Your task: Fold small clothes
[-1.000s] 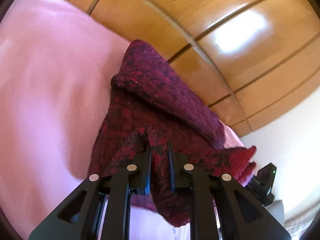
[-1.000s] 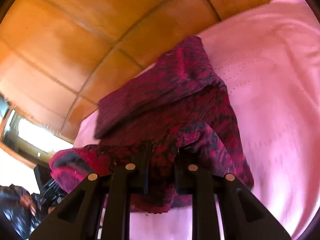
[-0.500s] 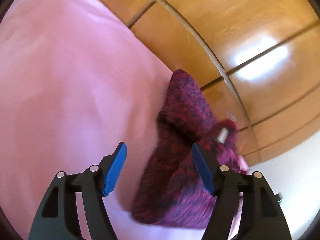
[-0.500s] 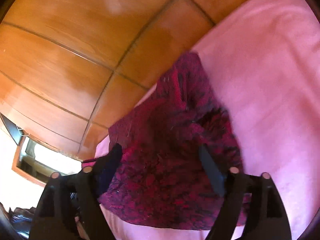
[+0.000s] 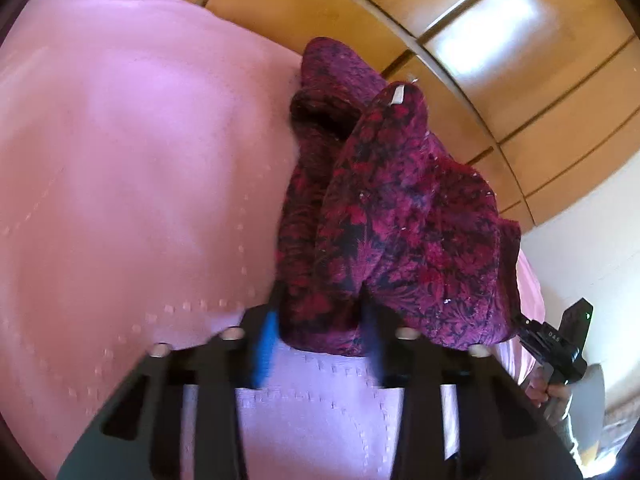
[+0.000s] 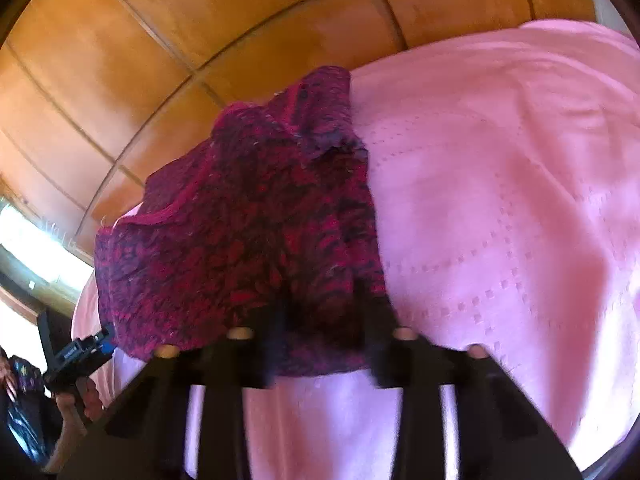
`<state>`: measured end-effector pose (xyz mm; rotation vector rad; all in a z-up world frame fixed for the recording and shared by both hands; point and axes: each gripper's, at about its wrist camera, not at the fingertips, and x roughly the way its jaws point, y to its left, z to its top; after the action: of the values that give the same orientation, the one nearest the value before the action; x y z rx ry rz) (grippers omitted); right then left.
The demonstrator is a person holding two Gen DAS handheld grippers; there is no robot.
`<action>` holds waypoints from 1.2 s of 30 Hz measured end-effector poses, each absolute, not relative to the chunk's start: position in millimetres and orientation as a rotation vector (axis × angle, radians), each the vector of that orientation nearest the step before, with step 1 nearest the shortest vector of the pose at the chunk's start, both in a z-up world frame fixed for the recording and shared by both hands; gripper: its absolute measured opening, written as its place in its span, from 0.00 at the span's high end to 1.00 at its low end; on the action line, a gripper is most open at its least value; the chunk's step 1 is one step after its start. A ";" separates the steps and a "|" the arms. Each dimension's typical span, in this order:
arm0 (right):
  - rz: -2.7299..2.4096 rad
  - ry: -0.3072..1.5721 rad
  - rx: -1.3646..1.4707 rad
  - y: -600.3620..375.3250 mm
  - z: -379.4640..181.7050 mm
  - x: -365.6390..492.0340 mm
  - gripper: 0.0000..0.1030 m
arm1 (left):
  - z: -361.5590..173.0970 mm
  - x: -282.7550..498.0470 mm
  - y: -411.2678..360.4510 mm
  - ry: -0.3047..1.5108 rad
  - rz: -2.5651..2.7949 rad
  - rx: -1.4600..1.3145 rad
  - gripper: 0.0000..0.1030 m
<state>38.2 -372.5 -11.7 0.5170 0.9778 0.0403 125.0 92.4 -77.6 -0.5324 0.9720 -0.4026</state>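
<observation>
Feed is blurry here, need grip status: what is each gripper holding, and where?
Both grippers, left gripper and right gripper, are closing on the near hem of the dark red garment; firm grip cannot be told.

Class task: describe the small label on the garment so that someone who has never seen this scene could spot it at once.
Find the pink bedspread under the wooden panels. A dark red floral garment lies bunched on it. At the far tip of its upper fold sits the label, a small white strip, the only pale spot on the dark print.

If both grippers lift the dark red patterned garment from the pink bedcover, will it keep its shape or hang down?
The red patterned garment probably droops: it already lies bunched in soft folds. Its fuzzy knit likely resists slipping, and it seems light.
</observation>
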 end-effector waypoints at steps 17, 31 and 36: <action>0.115 0.990 0.640 -388.1 19.6 -19.8 0.88 | -63.6 38.7 104.3 0.993 -0.432 -0.613 0.81; 0.043 0.896 0.259 -351.9 59.9 49.0 0.60 | -9.7 74.9 91.6 0.862 -0.371 -0.392 0.49; 0.087 0.892 0.102 -325.4 54.5 85.0 0.60 | -16.6 94.0 69.0 0.888 -0.413 -0.288 0.49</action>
<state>85.0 -325.4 54.5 0.1016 0.8924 0.0873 94.0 69.0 -16.6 -0.2881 0.8880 -0.4126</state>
